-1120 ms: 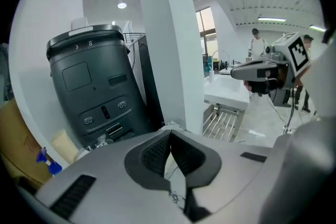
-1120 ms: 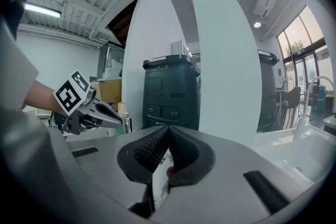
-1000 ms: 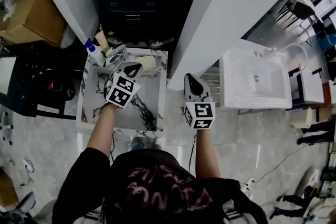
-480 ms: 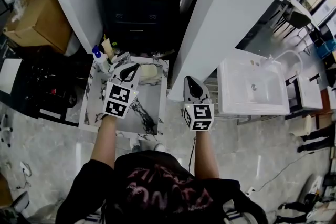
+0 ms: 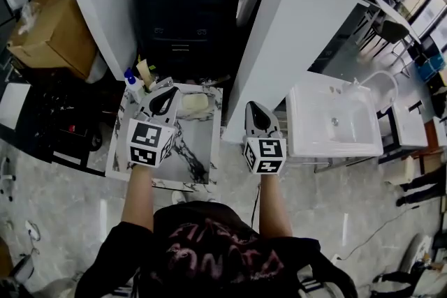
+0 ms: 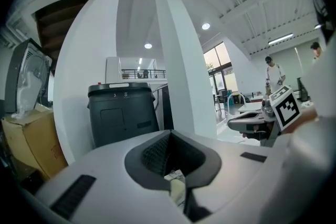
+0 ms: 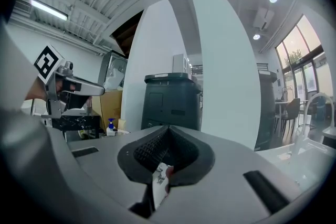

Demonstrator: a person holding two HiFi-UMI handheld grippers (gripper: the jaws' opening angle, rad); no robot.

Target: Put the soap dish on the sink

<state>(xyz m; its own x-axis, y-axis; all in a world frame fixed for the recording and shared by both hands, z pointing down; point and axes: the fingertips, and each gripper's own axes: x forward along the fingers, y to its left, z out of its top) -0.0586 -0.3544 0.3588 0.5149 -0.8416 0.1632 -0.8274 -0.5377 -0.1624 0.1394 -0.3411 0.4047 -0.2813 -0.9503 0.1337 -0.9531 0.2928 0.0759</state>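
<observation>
The cream soap dish [image 5: 195,102] lies at the back right of the marble-patterned sink top [image 5: 199,150], left of the white column. My left gripper [image 5: 166,97] hovers over that top, just left of the dish and apart from it, jaws shut on nothing. My right gripper [image 5: 255,112] hangs to the right of the marble top, in front of the column, also shut and empty. In the left gripper view the closed left gripper [image 6: 171,139] points at a dark bin; in the right gripper view the closed right gripper [image 7: 167,134] faces the same bin.
A faucet [image 5: 158,86] and a blue-capped bottle [image 5: 130,79] stand at the marble top's back left. A black bin [image 5: 183,0] stands behind it, a cardboard box [image 5: 49,28] to the left, the white column [image 5: 307,17] and a white basin [image 5: 334,123] to the right.
My left gripper has drawn back and left, away from the soap dish, which stays on the marble top. The right gripper has hardly moved.
</observation>
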